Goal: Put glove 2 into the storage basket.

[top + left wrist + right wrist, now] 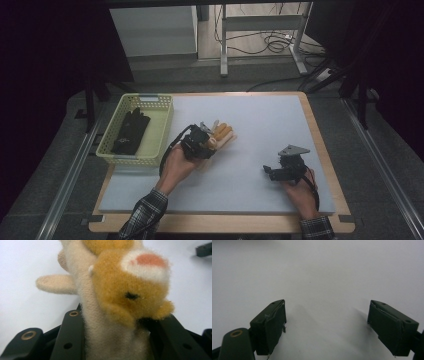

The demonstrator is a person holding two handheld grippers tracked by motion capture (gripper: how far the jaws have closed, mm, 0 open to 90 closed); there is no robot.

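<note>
black fingers (112, 340) clamping plush glove (120, 297), its cuff hidden

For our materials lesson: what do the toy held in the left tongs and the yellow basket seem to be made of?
The plush toy looks like soft fabric: fuzzy orange and cream pile with a stitched eye, squeezed between the left tongs. The basket looks like moulded plastic: pale yellow, matt, with regular perforated walls, though the view leaves that open.
</note>
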